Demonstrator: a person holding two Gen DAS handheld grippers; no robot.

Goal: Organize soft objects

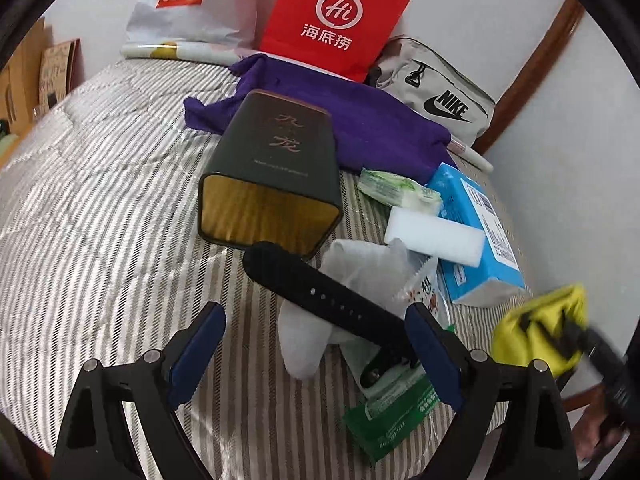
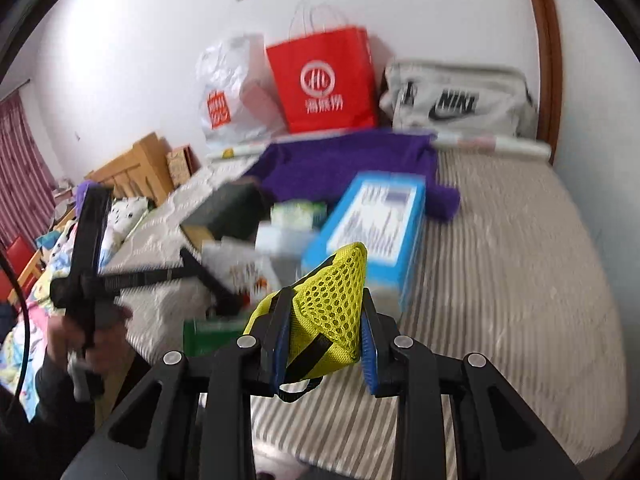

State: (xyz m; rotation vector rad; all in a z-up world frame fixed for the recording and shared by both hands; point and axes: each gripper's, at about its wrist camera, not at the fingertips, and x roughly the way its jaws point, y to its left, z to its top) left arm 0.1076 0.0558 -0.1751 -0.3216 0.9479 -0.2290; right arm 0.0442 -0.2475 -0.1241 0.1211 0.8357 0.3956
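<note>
The left gripper (image 1: 316,344) spreads its fingers wide around a black strap (image 1: 320,296) without pinching it, while the right gripper (image 2: 324,344) fingers clamp a yellow mesh pouch (image 2: 336,304).

I'm seeing a red bag (image 1: 338,16) standing against the wall, a white Miniso bag (image 1: 188,0) leaning just left of it, a Nike pouch (image 1: 436,92) lying to its right. A dark tin (image 1: 276,172) is lying on its side on the striped bed (image 1: 100,200), open end toward me. A blue box (image 1: 476,232) is sitting right of the tin. A green packet (image 1: 396,412) is lying at the near edge. A wooden headboard (image 2: 132,172) is showing far left.
</note>
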